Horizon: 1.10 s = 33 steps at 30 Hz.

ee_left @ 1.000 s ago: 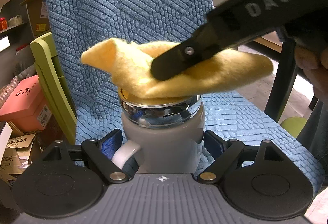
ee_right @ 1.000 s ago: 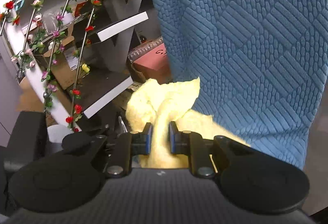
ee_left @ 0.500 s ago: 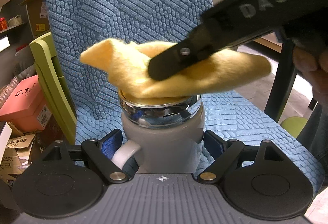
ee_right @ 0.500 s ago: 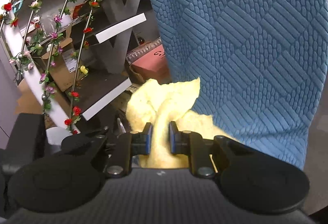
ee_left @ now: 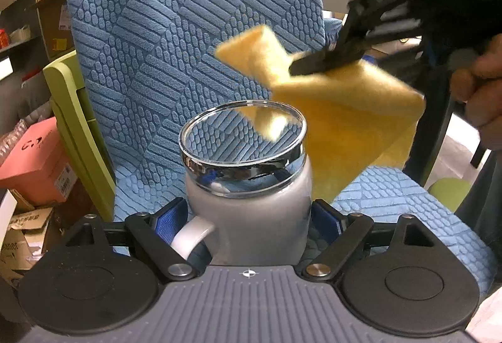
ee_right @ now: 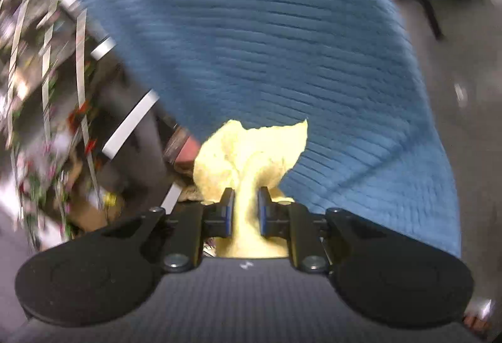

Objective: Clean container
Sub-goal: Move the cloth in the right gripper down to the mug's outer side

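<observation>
Left gripper (ee_left: 249,217) clamped around white jar (ee_left: 251,211), chrome lid (ee_left: 243,139) on, contents hidden; right gripper (ee_right: 246,211) pinching yellow cloth (ee_left: 342,120) just beside lid

frosted matt white jar (ee_left: 251,217) with glossy chrome metal rim; fuzzy yellow cloth (ee_left: 342,111); blue textured woven chair cover (ee_left: 188,13); matt black plastic left gripper (ee_left: 249,225); blue rubbery pads (ee_right: 230,211); glossy green plastic chair (ee_left: 78,123)

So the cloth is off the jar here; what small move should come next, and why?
Probably bring the right claw back down so the cloth meets the jar rim again. The cloth hangs up and to the right of the open mouth, touching nothing, while the left claw grips the jar.
</observation>
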Available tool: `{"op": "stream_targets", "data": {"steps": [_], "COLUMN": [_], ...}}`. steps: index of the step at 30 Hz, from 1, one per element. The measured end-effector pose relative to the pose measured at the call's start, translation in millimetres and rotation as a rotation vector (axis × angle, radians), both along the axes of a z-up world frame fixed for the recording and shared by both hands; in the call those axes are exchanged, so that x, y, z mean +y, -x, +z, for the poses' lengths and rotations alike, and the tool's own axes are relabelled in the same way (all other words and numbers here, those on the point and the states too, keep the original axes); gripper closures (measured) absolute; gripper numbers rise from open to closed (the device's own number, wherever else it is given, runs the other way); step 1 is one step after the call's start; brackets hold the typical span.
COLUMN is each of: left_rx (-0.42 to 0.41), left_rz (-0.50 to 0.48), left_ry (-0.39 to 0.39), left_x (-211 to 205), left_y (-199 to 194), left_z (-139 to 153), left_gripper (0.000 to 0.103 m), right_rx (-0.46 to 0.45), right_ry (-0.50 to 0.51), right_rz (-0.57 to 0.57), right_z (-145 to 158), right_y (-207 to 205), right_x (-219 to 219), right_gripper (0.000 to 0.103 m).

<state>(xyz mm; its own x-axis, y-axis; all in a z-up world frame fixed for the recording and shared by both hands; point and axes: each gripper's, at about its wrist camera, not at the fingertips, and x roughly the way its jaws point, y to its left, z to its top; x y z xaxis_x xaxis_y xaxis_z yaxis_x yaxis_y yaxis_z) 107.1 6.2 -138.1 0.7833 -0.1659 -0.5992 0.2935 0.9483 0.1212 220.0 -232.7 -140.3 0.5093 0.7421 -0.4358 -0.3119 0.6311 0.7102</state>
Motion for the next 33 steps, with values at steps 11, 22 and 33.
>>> {"op": "stream_targets", "data": {"steps": [11, 22, 33], "left_rx": [-0.007, -0.013, -0.008], "left_rz": [-0.007, -0.005, 0.001], "left_ry": [0.005, 0.003, -0.006], "left_x": [2.7, -2.2, -4.6], "left_y": [-6.5, 1.4, 5.0], "left_z": [-1.5, -4.2, -5.8], "left_gripper": [0.016, 0.015, 0.014], "right_rx": [0.290, 0.347, 0.360], "right_ry": [-0.273, -0.321, -0.406], "right_rz": [-0.071, -0.073, -0.039], "right_z": [-71.6, -92.4, -95.7], "right_y": [-12.6, -14.3, -24.5], "right_x": [-7.5, -9.2, -5.8], "right_gripper": [0.087, 0.087, 0.086]}}
